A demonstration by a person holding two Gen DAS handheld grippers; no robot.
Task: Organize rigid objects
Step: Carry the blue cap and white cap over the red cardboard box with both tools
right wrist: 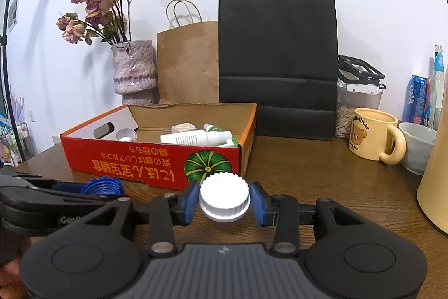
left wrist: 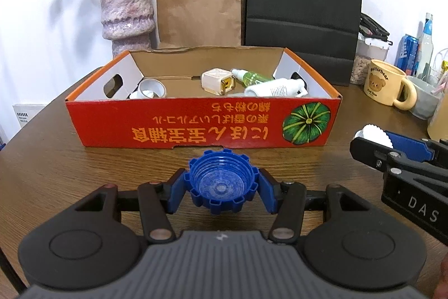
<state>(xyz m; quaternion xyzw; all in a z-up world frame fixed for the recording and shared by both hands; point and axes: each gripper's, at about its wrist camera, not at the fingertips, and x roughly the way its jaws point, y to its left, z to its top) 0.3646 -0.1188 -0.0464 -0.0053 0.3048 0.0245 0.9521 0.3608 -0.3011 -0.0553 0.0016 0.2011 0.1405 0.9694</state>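
My left gripper [left wrist: 222,185] is shut on a blue ribbed cap [left wrist: 222,181], open side toward the camera, just in front of the red cardboard box [left wrist: 196,125]. My right gripper [right wrist: 224,199] is shut on a white ribbed cap [right wrist: 224,196], near the box's right front corner [right wrist: 238,159]. In the left wrist view the right gripper [left wrist: 375,142] holds the white cap [left wrist: 376,135] at the right. In the right wrist view the left gripper with the blue cap [right wrist: 102,185] is at the left. The box holds a white bottle [left wrist: 275,88], a green spray bottle [left wrist: 250,76], a cream square item [left wrist: 218,81] and a white cup [left wrist: 151,88].
Behind the box stand a vase of dried roses [left wrist: 127,10], a brown paper bag [left wrist: 198,2] and a black paper bag [left wrist: 302,7]. At the right are a yellow bear mug [left wrist: 387,86], a grey bowl [right wrist: 417,139], a lidded jar [right wrist: 355,105], a can [right wrist: 418,100] and bottles.
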